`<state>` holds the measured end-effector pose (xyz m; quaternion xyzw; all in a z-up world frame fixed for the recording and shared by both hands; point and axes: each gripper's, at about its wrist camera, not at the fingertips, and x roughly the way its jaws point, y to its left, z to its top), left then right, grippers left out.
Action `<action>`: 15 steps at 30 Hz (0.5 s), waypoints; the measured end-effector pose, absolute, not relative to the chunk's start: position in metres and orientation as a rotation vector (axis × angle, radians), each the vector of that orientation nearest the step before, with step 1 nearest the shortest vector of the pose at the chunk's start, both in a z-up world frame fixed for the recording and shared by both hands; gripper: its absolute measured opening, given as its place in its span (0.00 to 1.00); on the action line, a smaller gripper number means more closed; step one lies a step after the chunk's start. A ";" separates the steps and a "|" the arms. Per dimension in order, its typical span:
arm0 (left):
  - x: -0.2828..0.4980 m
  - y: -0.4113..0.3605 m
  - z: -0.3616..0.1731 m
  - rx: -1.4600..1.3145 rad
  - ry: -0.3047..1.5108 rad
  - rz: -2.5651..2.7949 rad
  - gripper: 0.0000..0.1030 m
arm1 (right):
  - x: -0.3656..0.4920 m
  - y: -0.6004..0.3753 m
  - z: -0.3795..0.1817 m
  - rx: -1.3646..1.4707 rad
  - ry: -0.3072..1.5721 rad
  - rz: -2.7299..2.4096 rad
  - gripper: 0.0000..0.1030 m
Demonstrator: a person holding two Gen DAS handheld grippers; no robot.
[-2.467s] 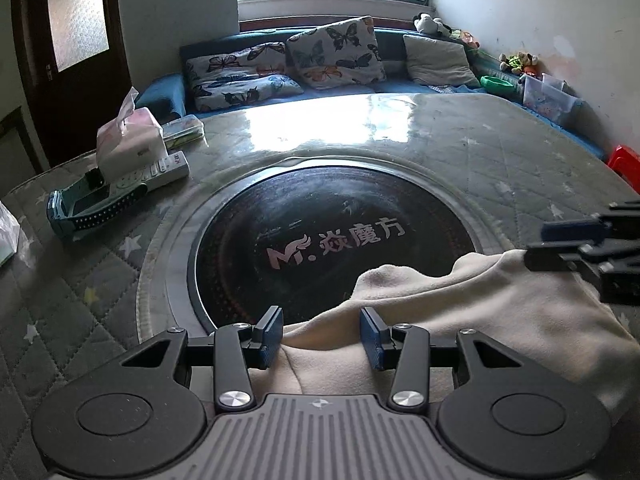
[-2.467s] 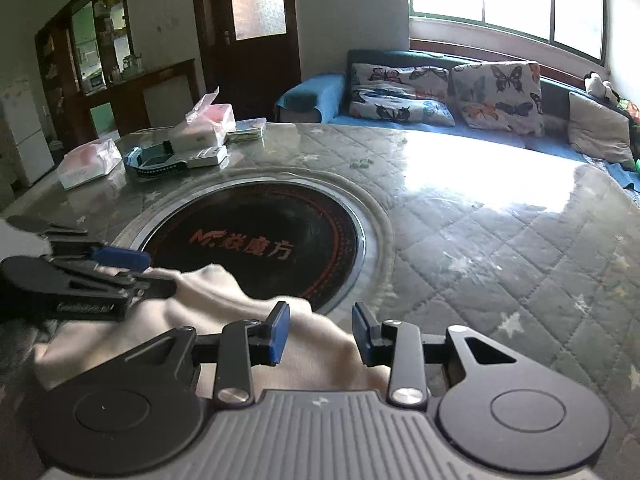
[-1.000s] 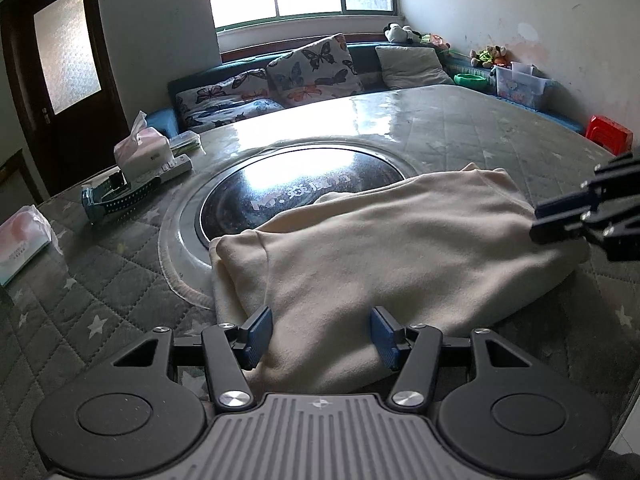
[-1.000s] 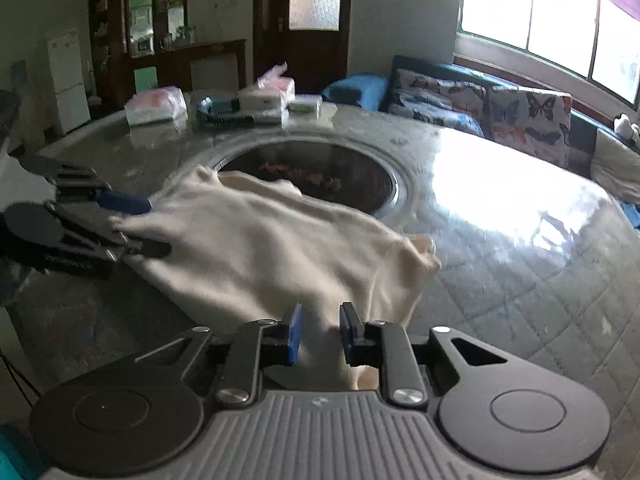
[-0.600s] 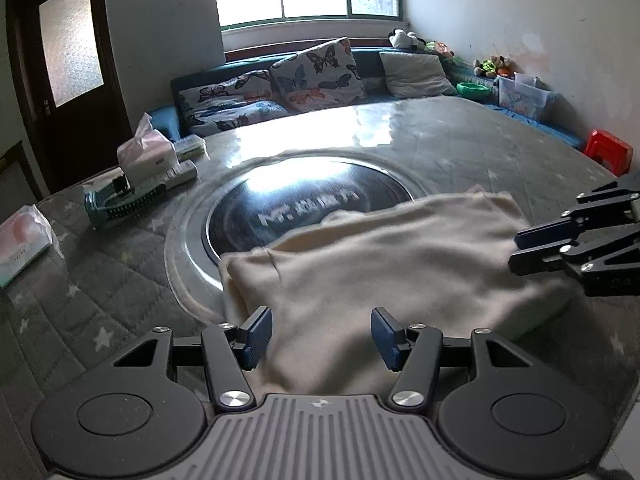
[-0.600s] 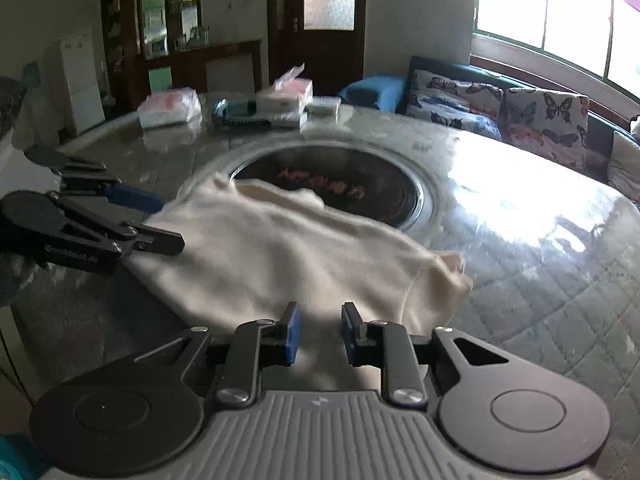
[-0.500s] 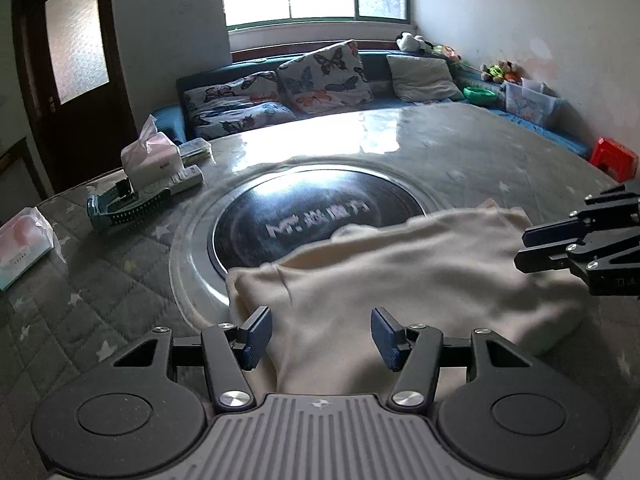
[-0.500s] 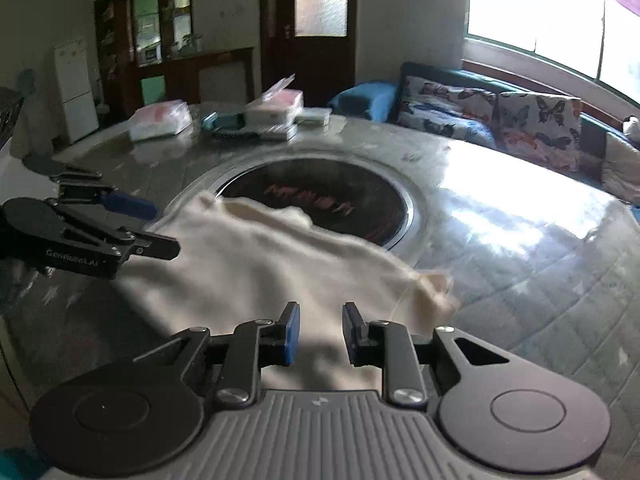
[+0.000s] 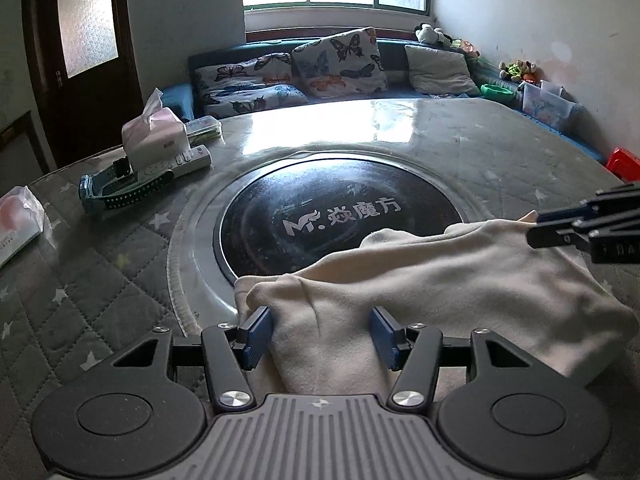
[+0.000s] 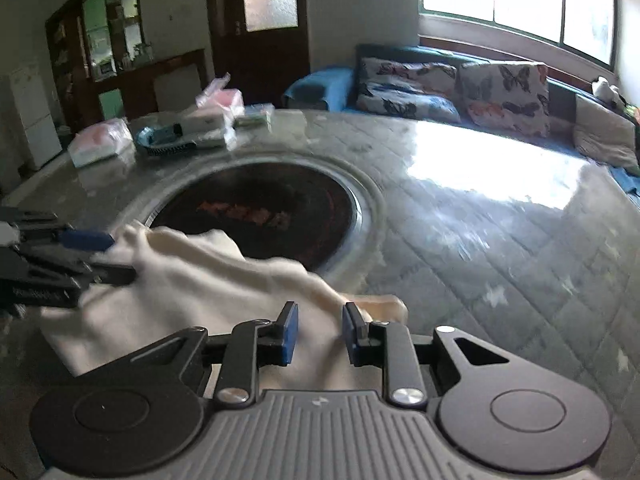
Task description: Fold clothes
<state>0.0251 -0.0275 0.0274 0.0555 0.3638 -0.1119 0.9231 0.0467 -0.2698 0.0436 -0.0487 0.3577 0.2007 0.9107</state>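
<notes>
Grey quilted table (image 9: pixel 500 152), butterfly-cushioned sofa (image 9: pixel 396 46) behind — left claw (image 9: pixel 320 334) and right claw (image 10: pixel 318 334) tight on cream garment (image 9: pixel 460 272).

Round counter (image 9: pixel 480 148), grey quilted cover with pale stars under a clear glossy sheet; window glare on its far side. Black round plate (image 9: pixel 340 216) set in the middle inside a metal ring, white logo and characters on it. Cream garment (image 9: pixel 460 280) lies on the near side, its far edge over the plate. Far left: tissue box (image 9: pixel 154 136) on a white remote (image 9: pixel 180 164), teal brush (image 9: pixel 120 192) just beside, small green box (image 9: pixel 204 127) behind. Tissue pack (image 9: pixel 18 224) at the left edge, well apart.
</notes>
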 end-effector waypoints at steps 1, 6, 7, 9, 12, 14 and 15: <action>0.026 -0.027 0.028 0.113 0.745 -0.229 0.56 | 0.050 -0.265 0.044 -0.102 0.736 0.426 0.22; 0.029 -0.026 0.026 0.099 0.749 -0.226 0.56 | 0.068 -0.237 0.040 -0.116 0.749 0.469 0.22; 0.029 -0.026 0.027 0.099 0.749 -0.226 0.56 | 0.071 -0.233 0.035 -0.117 0.759 0.465 0.22; 0.027 -0.024 0.028 0.098 0.745 -0.222 0.56 | 0.077 -0.227 0.028 -0.123 0.774 0.459 0.22; 0.021 -0.017 0.031 0.087 0.735 -0.213 0.56 | 0.072 -0.225 0.031 -0.140 0.759 0.454 0.24; 0.015 -0.013 0.033 0.082 0.728 -0.206 0.56 | 0.062 -0.226 0.039 -0.148 0.739 0.462 0.24; 0.012 -0.010 0.033 0.084 0.726 -0.204 0.56 | 0.054 -0.226 0.044 -0.155 0.725 0.477 0.24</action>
